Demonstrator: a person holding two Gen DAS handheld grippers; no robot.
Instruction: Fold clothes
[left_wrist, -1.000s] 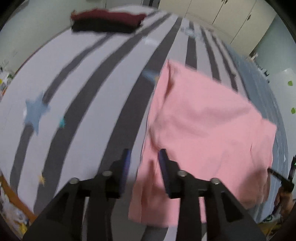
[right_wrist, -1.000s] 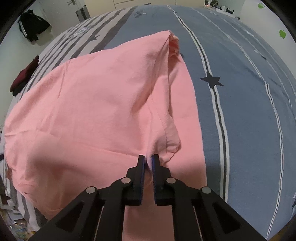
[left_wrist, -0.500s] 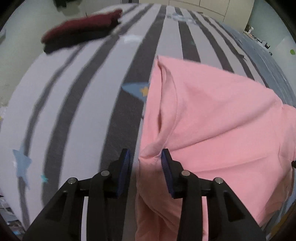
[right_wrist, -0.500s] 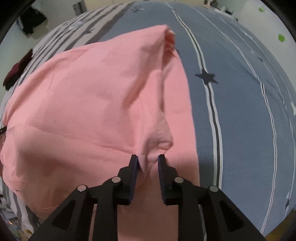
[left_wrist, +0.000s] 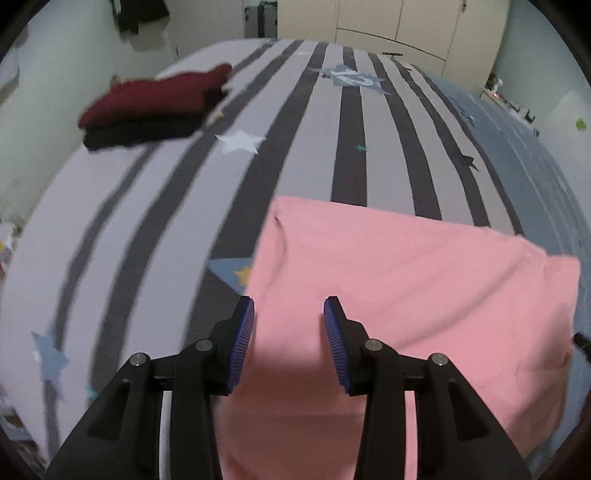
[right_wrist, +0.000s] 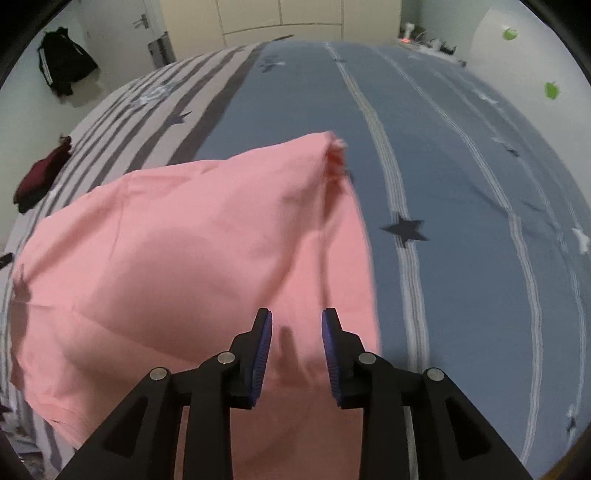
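Risk: the doubled pink garment (left_wrist: 406, 280) lies with one far corner bunched and raised (right_wrist: 334, 155); a further fold laid over that lump would likely set crooked, and a dragging gripper could pull the upper layer off the lower.
Cause: loose cloth on a soft bed (left_wrist: 295, 122) slides easily, and the near edge hangs close to the bed's edge, so a tug toward the camera could tip it off.
Left gripper (left_wrist: 289, 325): jaws spread wide, nothing between them, poised over the garment's left near part.
Right gripper (right_wrist: 297, 339): jaws parted, nothing held, above the garment's right near part.
Garment: pink, plain, spread as a broad rough rectangle with soft creases, straddling the striped grey half and the blue half of the cover; motion blur leaves it unclear how many layers lie there.
Elsewhere: a folded stack of dark red and black clothes (left_wrist: 147, 107) sits well apart at the far left of the bed.
Stage: fits a fold just laid down or one about to be taken up.
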